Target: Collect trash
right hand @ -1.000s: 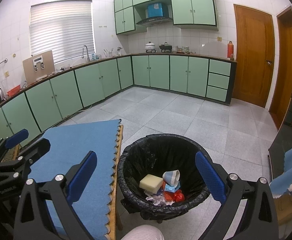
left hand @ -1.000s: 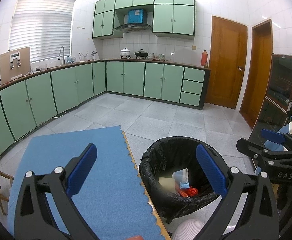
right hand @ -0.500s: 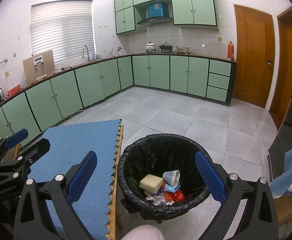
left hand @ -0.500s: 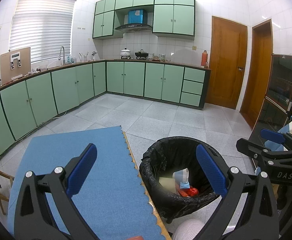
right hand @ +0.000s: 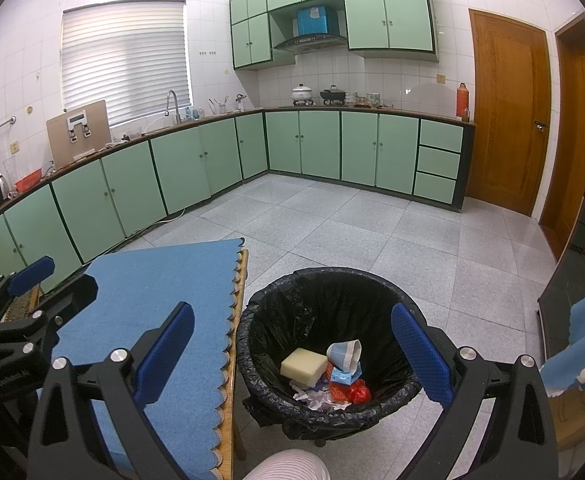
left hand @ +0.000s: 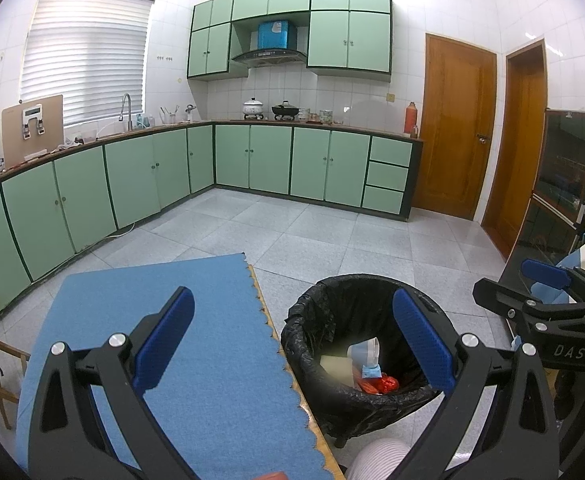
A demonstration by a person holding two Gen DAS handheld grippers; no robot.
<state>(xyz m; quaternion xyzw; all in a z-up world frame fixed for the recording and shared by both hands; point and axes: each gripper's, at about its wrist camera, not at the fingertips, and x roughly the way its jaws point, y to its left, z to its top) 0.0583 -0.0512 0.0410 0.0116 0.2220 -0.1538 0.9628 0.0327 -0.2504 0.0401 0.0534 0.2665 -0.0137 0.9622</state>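
Note:
A bin lined with a black bag (right hand: 324, 292) stands on the floor to the right of the table. Inside it lie a yellow sponge (right hand: 303, 365), a paper cup (right hand: 345, 354), white scraps and a red wrapper (right hand: 359, 392). The bin also shows in the left wrist view (left hand: 332, 304). My right gripper (right hand: 292, 354) is open and empty above the bin's near rim. My left gripper (left hand: 292, 338) is open and empty over the table's right edge and the bin. Each gripper shows in the other's view, the right one (left hand: 544, 280) and the left one (right hand: 32, 276).
A table with a blue mat (right hand: 152, 280) stands left of the bin. Green cabinets (right hand: 196, 168) line the far walls. Two wooden doors (right hand: 504, 112) are at the right. A dark glass cabinet (left hand: 564, 184) and blue cloth (right hand: 580, 340) are at the far right.

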